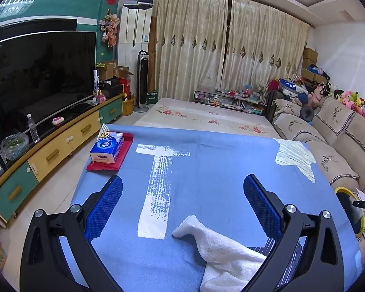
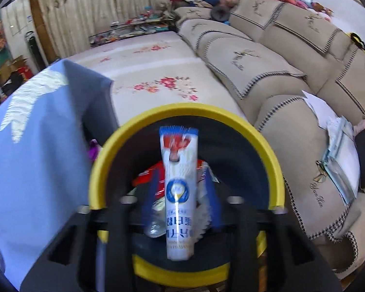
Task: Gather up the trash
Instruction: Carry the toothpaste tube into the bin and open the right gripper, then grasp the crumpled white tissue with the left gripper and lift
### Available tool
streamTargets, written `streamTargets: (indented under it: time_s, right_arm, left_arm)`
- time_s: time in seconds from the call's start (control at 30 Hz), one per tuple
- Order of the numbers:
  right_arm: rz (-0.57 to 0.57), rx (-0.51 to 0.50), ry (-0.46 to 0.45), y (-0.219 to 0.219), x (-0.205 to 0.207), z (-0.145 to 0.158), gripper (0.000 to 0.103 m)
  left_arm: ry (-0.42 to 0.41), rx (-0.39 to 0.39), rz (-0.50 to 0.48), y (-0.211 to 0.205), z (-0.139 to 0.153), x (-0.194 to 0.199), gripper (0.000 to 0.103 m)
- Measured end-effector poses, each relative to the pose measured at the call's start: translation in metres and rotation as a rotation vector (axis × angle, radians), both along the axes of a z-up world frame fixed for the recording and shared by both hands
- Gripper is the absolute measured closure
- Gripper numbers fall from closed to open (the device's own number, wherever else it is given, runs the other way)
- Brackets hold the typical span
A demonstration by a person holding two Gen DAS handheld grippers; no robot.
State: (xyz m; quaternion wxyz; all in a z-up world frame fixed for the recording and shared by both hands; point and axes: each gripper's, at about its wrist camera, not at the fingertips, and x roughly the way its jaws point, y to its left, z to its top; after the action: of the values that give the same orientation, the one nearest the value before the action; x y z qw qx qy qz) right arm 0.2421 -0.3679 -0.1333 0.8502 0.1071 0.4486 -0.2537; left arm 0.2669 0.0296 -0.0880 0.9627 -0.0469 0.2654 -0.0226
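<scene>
Right wrist view is showing the right gripper [image 2: 180, 202] hanging over the yellow-rimmed bin [image 2: 267, 150], its jaws standing apart beside a white wrapper [image 2: 180, 194] that is sitting lengthwise between them, pads apparently no longer pressing; the wrapper is over the bin's mouth, above other trash; a clean drop is calling for staying centred inside the rim; left gripper [image 1: 182, 216] is resting wide apart over the blue tabletop [image 1: 219, 165], near a white cloth [image 1: 221, 248], holding nothing.

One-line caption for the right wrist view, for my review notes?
Right tool, jaws parted, over the yellow-rimmed dark trash bin with a white, blue-capped wrapper tube between its fingers.
</scene>
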Motion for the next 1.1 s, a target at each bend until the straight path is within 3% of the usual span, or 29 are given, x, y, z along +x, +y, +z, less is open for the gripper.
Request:
streamTargets:
  time_s: [0.13, 0.4, 0.53, 0.8, 1.1]
  right_arm:
    - [-0.003, -0.007, -0.014, 0.001, -0.008, 0.002, 0.05]
    - [0.064, -0.017, -0.089, 0.026, -0.028, 0.022, 0.044]
    - [0.116, 0.003, -0.116, 0.039, -0.032, 0.027, 0.044]
    - [0.181, 0.032, -0.142, 0.06, -0.034, 0.032, 0.044]
    - [0.167, 0.049, -0.163, 0.05, -0.044, 0.034, 0.044]
  left_arm:
    - [0.004, 0.008, 0.008, -0.002, 0.0, 0.002, 0.005]
    - [0.087, 0.037, 0.013, -0.027, 0.006, -0.013, 0.005]
    - [0.18, 0.014, -0.017, -0.044, -0.009, -0.021, 0.005]
    - [0.305, 0.08, -0.036, -0.077, -0.046, -0.01, 0.006]
    - [0.355, 0.122, -0.057, -0.091, -0.061, -0.001, 0.056]
